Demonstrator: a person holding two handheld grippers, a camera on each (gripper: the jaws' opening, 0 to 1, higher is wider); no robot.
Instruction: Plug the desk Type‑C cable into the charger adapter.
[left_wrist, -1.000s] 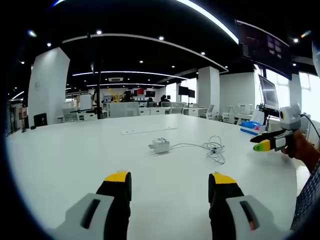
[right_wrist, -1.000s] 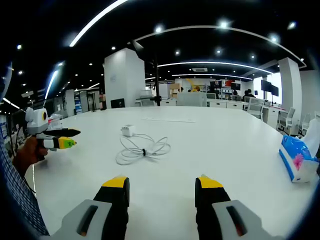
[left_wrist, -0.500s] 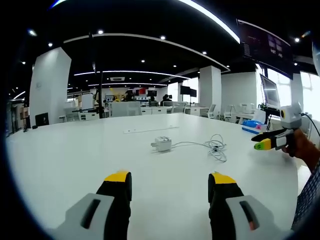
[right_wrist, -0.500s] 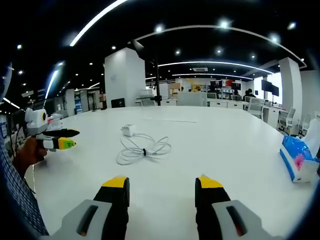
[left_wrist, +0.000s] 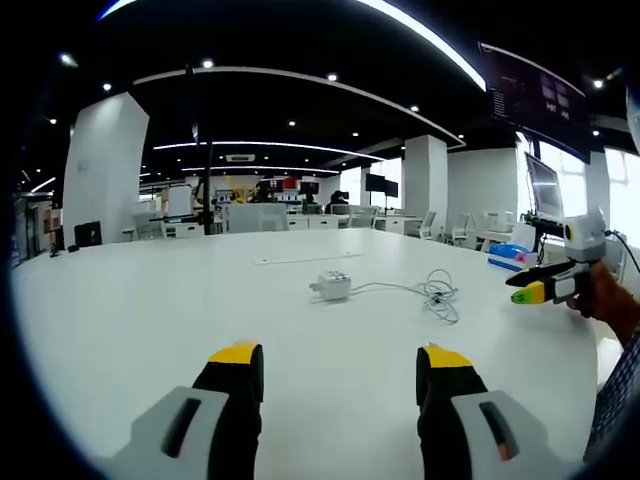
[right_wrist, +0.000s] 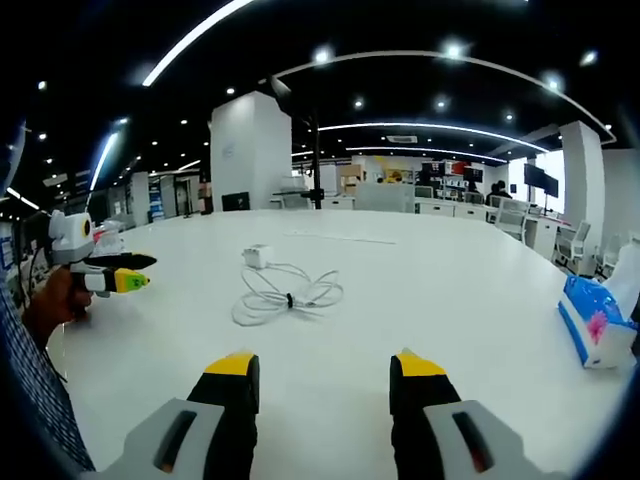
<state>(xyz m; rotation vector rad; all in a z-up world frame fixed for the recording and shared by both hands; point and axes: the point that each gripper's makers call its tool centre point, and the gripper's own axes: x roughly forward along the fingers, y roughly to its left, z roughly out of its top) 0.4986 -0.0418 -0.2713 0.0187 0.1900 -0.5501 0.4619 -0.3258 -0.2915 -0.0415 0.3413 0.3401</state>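
The white charger adapter (left_wrist: 333, 286) lies on the white table (left_wrist: 130, 330), well in from its edges, and the white Type-C cable (right_wrist: 283, 296) lies in a loose coil just beside it. The coil seems held by a small dark tie. One strand runs from the coil toward the adapter, but whether its plug is already inserted I cannot tell at this distance.

The left gripper (left_wrist: 340, 365) hovers above the table with its fingers spread and holding nothing; the right gripper (right_wrist: 314, 368) is the same, its fingers apart and empty. Both are well apart from the cable. A blue and white packet (right_wrist: 592, 327) rests near the table edge, on the right gripper's side.

The adapter looks light, hard and smooth, so it may slide when pushed; I would grip it across its flat sides. The cable is soft and springy, so it is better to pinch it at the stiff plug housing, not on the cord.
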